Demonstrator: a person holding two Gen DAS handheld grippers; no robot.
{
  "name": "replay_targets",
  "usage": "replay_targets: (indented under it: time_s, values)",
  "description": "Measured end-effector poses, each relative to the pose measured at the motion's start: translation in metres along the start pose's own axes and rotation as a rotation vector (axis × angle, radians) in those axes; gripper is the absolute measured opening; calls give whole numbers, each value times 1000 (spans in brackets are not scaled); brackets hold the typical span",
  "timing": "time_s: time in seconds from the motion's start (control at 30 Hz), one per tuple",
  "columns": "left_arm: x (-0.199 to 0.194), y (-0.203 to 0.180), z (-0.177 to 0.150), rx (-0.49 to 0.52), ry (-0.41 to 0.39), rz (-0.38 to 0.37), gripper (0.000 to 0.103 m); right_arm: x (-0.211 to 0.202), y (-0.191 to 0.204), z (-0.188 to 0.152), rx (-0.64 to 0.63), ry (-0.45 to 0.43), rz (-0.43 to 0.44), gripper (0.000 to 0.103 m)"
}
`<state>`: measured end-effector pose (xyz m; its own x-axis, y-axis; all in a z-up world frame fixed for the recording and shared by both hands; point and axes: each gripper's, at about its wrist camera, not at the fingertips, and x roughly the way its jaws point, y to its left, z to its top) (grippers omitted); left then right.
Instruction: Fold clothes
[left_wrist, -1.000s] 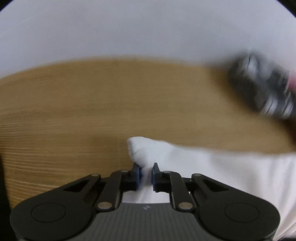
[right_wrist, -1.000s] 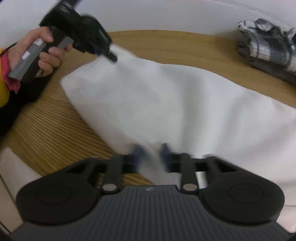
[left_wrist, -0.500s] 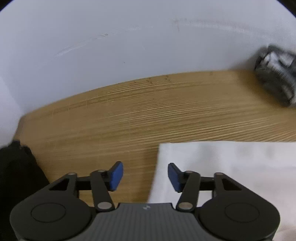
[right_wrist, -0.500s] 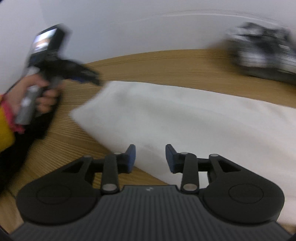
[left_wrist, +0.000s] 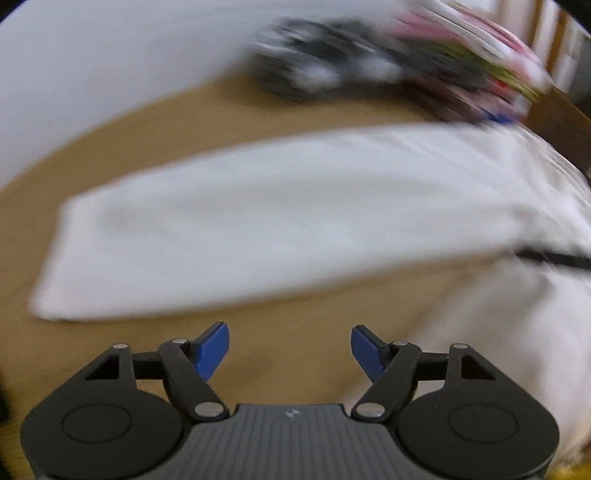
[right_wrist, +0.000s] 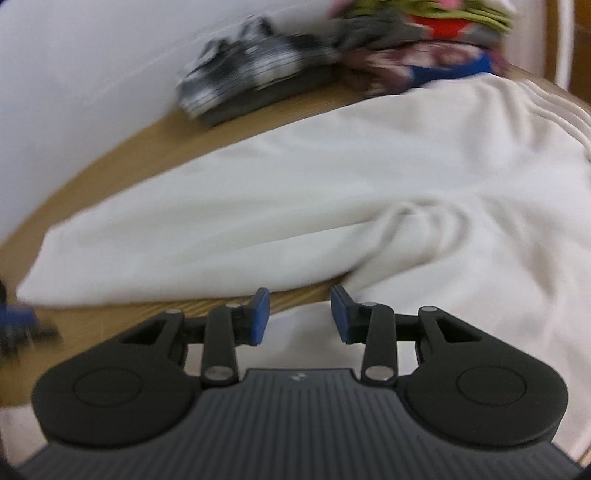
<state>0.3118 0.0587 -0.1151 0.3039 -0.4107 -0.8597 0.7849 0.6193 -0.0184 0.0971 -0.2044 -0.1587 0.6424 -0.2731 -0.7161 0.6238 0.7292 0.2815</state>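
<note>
A white garment (left_wrist: 258, 221) lies spread on the wooden table (left_wrist: 129, 122), one long part reaching out to the left. In the blurred left wrist view my left gripper (left_wrist: 290, 339) hovers over bare wood just short of the cloth's near edge. Its jaws are opening and nothing is between them. In the right wrist view the same white garment (right_wrist: 332, 177) shows a fold and raised stripes at the far right. My right gripper (right_wrist: 299, 306) stands open at the cloth's near edge, with wood and white cloth under the gap and nothing pinched.
A folded black-and-white checked garment (right_wrist: 251, 85) lies by the white wall at the back of the table (right_wrist: 110, 317). Beside it on the right is a pile of colourful clothes (right_wrist: 424, 48). The same checked garment (left_wrist: 314, 70) and pile (left_wrist: 461, 62) are blurred in the left wrist view.
Both grippers have let go of the white cloth and opened. Both have swung across towards the garment's wider part, and the clothes pile has come into view.
</note>
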Motion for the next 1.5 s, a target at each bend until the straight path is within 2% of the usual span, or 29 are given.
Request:
replay_targets:
  time_s: [0.07,0.2,0.33,0.43,0.57,0.63,0.73,0.83,0.93,1.2,1.37,1.47,1.5]
  values:
    - [1,-37,-9,63,17,-34,75,-12,-18,2,38,-26,-12,40]
    - [-3,-102,-22,174,9,-66,76,-50,-61,10,83,-99,-97,40]
    - [-5,-151,-38,181,35,-75,77,-92,-136,13,204,-155,-169,40]
    - [-1,-188,-50,159,61,-58,77,-117,-192,8,323,-171,-161,40]
    - [4,-234,-59,87,102,-53,77,-106,-268,9,426,-176,-212,45]
    - [3,-260,-64,105,94,-45,77,-96,-297,14,444,-172,-243,50]
    - [4,-295,-71,150,72,12,77,-82,-328,25,457,-137,-209,53]
    - [8,-317,-78,149,91,23,77,-68,-346,31,465,-109,-140,53]
    - [11,-331,-82,151,94,39,77,-57,-352,34,436,-81,-110,53]
    - [21,-352,-80,168,84,77,78,-42,-352,39,395,-124,-91,55]
    - [28,-357,-71,163,55,70,80,-28,-354,47,444,-133,-64,56]
    - [32,-358,-66,159,48,75,81,-23,-361,49,485,-123,27,17]
    - [32,-358,-65,156,47,78,81,-29,-364,49,524,-138,59,14]
